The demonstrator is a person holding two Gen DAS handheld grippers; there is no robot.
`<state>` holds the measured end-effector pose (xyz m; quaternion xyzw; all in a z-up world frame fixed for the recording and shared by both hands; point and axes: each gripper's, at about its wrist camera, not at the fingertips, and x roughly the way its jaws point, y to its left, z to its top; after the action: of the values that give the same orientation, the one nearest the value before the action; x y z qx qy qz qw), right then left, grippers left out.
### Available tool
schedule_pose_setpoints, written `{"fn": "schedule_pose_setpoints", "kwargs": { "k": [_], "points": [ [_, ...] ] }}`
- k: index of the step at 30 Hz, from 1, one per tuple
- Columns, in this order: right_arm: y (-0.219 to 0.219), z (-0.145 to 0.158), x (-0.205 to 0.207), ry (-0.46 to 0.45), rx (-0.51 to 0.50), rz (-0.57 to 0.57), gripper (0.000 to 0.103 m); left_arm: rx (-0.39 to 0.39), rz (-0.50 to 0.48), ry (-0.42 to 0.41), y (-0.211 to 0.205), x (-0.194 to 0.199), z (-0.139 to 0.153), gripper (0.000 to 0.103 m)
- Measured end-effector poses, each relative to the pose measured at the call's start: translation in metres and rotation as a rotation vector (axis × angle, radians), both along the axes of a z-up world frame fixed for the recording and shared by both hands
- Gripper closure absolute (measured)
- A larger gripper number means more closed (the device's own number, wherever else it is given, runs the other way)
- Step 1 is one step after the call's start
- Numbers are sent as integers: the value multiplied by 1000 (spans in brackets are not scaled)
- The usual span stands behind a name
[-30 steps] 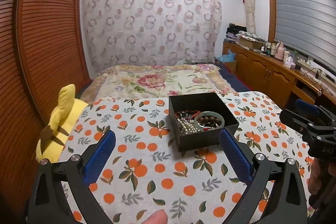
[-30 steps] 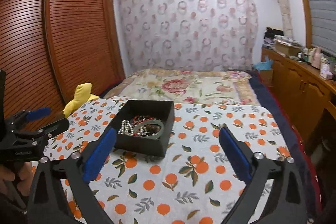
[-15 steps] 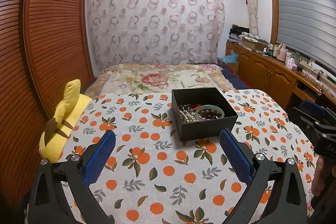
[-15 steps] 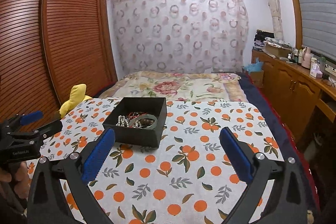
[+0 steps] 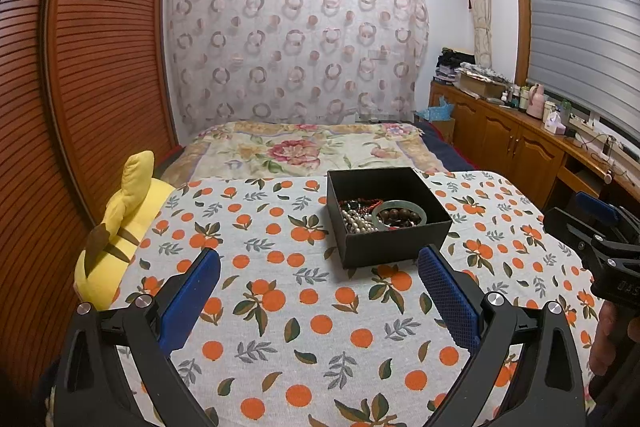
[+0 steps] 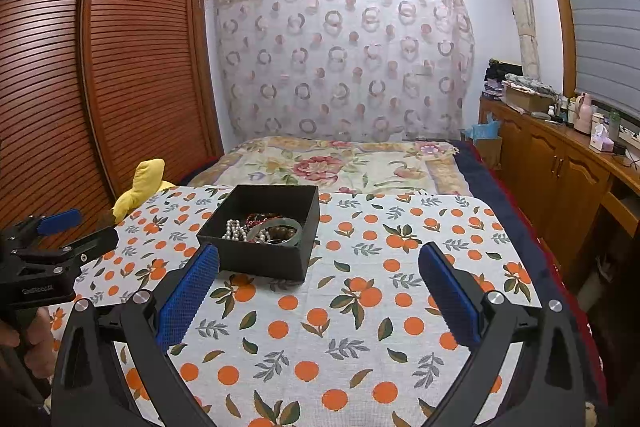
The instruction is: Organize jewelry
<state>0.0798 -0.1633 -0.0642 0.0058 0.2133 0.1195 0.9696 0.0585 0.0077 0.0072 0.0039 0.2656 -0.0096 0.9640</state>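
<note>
A black open box (image 5: 394, 245) (image 6: 256, 259) stands on the orange-print tablecloth (image 5: 304, 307) (image 6: 360, 311). Inside lie a pearl strand (image 5: 354, 221) (image 6: 236, 229), a green bangle (image 5: 400, 207) (image 6: 294, 227), dark wooden beads (image 5: 398, 215) and red-black beads (image 5: 356, 205). My left gripper (image 5: 319, 265) is open and empty, held above the cloth in front of the box. My right gripper (image 6: 319, 261) is open and empty, in front of and right of the box. Each gripper also shows at the edge of the other view, the right one (image 5: 600, 227) and the left one (image 6: 60, 243).
A yellow plush toy (image 5: 116, 231) (image 6: 140, 187) lies at the table's left edge. A bed with a floral cover (image 5: 312, 147) lies beyond the table. A wooden slatted wardrobe (image 6: 100, 67) stands left. A wooden cabinet (image 5: 520, 143) with bottles runs along the right.
Both grippers have drawn back and risen from the box, so it appears farther away. Both stay open and empty. The box and jewelry have not moved.
</note>
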Motion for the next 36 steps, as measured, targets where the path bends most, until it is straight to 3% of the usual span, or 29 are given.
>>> {"fn": "schedule_pose_setpoints", "kwargs": {
  "k": [36],
  "points": [
    [-2,0,-1,-5,1,-10,2,22,-4,-25,-5,-11,11,7]
  ]
}}
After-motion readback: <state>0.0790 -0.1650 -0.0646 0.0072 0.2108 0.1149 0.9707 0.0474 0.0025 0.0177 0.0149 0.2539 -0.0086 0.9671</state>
